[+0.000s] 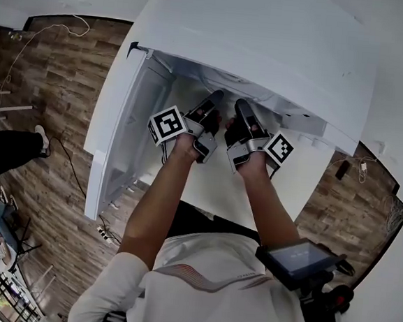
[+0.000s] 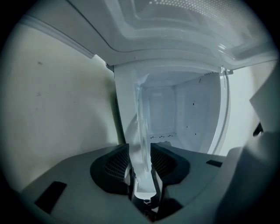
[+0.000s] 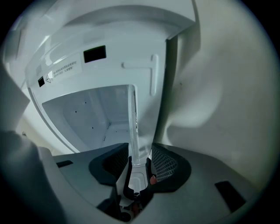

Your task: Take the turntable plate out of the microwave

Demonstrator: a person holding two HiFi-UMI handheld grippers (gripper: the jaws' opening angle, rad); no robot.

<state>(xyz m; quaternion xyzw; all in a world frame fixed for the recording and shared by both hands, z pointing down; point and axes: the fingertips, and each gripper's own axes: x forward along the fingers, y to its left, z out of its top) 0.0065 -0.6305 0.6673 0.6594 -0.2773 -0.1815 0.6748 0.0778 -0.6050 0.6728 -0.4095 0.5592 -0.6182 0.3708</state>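
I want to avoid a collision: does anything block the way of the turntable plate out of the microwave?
Nothing visible does. The door is swung open, and the turntable plate, seen edge-on, stands between the open jaws of the left gripper and the right gripper.

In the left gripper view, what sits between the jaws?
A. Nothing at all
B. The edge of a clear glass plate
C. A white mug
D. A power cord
B: the left gripper has the clear turntable plate edge-on between its jaws, with the cavity of the open microwave behind it.
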